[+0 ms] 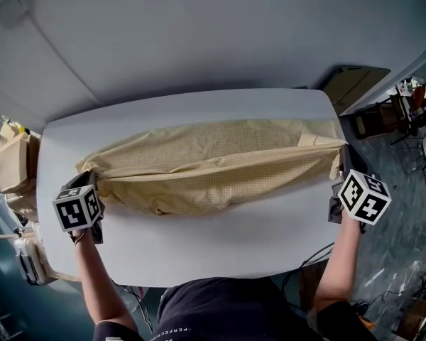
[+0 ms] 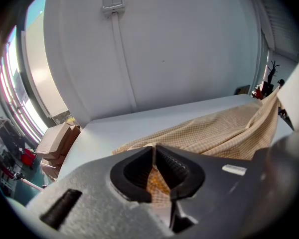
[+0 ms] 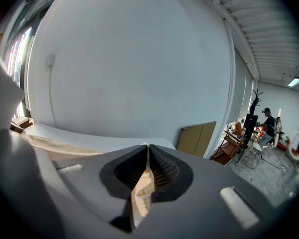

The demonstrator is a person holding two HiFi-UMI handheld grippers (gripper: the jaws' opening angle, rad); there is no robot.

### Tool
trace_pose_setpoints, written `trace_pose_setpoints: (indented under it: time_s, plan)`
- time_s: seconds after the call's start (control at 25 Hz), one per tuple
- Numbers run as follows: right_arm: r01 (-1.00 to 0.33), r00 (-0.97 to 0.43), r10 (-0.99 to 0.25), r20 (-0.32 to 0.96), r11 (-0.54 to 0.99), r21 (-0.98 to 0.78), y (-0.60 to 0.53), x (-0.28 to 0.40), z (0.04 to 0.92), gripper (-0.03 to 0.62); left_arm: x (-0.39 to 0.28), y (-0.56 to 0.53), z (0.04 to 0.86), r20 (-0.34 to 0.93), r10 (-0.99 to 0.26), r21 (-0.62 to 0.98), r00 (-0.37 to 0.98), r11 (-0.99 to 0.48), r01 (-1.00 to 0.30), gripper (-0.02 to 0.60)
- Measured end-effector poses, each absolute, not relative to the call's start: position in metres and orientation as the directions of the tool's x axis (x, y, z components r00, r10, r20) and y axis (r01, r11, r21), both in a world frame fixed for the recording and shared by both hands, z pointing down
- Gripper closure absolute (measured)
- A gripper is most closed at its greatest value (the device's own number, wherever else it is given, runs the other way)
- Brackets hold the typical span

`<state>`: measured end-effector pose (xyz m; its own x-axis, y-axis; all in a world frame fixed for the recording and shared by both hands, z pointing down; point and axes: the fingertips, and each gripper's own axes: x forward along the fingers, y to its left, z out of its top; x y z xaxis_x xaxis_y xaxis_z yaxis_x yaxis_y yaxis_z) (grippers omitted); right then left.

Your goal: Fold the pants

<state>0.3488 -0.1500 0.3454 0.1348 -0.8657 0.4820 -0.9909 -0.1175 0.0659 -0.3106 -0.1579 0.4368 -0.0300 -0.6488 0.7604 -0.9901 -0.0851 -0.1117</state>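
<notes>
— Where are the pants (image 1: 213,165)?
— Stretched lengthwise across the white worktop (image 1: 199,251), reaching from near its left edge to its right edge, a little closer to the far edge than the near one.
— And the tongs?
— The left tongs (image 2: 153,152) are pinched almost shut on the checked cloth at the left end. The right tongs (image 3: 147,153) are clamped the same way on a thin edge of cloth at the right end.
— How far along is the person?
— Early to middle, probably. The legs seem laid one over the other, with the near edge lifted taut between the two grips. The crosswise folds look undone.
</notes>
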Motion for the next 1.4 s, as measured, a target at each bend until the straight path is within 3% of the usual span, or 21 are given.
trace_pose_setpoints:
  time_s: [0.28,0.84,1.4]
  plan:
    - [-0.984,0.177,-0.872,0.457,-0.15,0.094,-0.139,0.36,0.326,0.579,-0.299,-0.171,0.441,0.754,-0.657,-0.089,-0.007,-0.091,-0.992,0.552]
    - [-0.991,0.111,-0.834,0.54,-0.131,0.002,-0.228,0.352,0.41,0.577,-0.311,-0.208,0.474,0.776,-0.63,-0.047,-0.039,0.005,-0.999,0.548]
    - [-0.995,0.019,-0.824,0.567,-0.071,-0.069,-0.255,0.332,0.446,0.566,-0.309,-0.218,0.47,0.743,-0.666,-0.094,-0.062,-0.012,-0.996,0.546]
